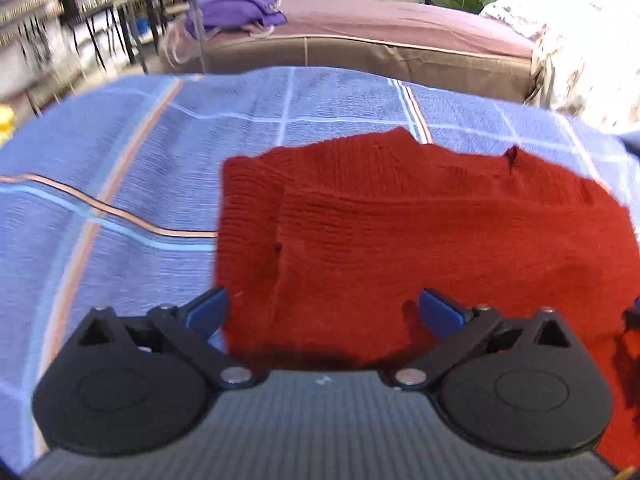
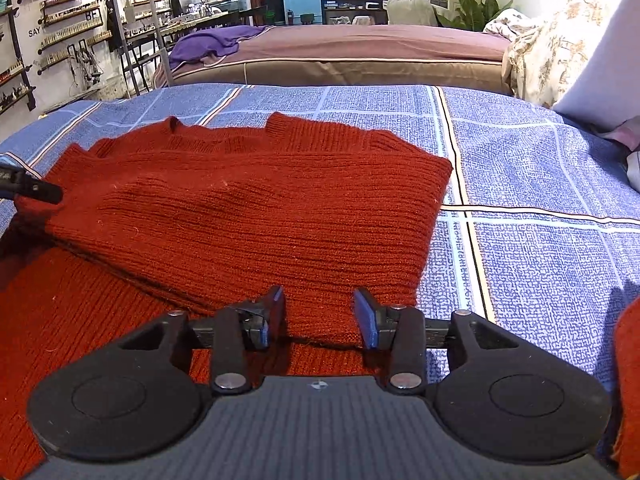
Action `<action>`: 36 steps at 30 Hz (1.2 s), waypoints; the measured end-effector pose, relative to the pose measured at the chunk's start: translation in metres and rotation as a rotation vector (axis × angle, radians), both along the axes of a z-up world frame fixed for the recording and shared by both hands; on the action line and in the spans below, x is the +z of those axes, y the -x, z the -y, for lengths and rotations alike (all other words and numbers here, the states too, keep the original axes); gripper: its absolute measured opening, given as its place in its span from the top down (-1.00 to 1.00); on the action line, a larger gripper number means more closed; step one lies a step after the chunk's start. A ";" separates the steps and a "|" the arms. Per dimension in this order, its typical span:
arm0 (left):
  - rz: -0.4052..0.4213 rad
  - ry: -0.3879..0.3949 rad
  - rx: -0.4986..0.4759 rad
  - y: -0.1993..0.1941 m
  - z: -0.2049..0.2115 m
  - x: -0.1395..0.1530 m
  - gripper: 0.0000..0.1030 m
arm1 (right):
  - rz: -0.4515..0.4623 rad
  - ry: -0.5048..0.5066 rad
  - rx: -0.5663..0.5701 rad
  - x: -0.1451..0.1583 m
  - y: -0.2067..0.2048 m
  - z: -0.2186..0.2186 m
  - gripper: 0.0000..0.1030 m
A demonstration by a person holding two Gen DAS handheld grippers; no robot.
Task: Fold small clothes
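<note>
Both grippers hang open and empty over the sweater — a careless pinch could drag its fold askew.

Both views are brightly lit by room light, and in the left wrist view a glare washes the upper right corner to white. That view is smeared by motion blur, strongest on the shelves at the left edge and on the red sweater, while the right wrist view is sharp, its knit ribs crisp. Fisheye distortion bends the checked bedspread and darkens the frame corners, and a soft shadow lies under each claw.
</note>
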State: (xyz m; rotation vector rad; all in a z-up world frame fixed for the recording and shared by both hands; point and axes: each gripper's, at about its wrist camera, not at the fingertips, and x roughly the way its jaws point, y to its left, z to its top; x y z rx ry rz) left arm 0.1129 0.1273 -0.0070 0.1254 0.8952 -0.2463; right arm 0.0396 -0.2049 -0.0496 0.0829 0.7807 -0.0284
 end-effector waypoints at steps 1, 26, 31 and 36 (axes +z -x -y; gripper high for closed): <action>0.004 -0.014 -0.007 0.009 -0.001 0.003 -1.00 | 0.004 -0.013 -0.010 0.003 0.002 0.001 -0.45; -0.092 0.293 0.159 0.221 -0.158 -0.029 -0.91 | -0.100 -0.182 0.035 0.014 0.194 0.044 -0.95; -0.059 0.277 0.113 0.221 -0.143 -0.036 -0.71 | -0.147 -0.256 0.025 0.006 0.209 0.053 -0.95; -0.036 0.221 0.072 0.230 -0.130 -0.035 -0.14 | -0.169 -0.317 0.069 -0.001 0.218 0.049 -0.98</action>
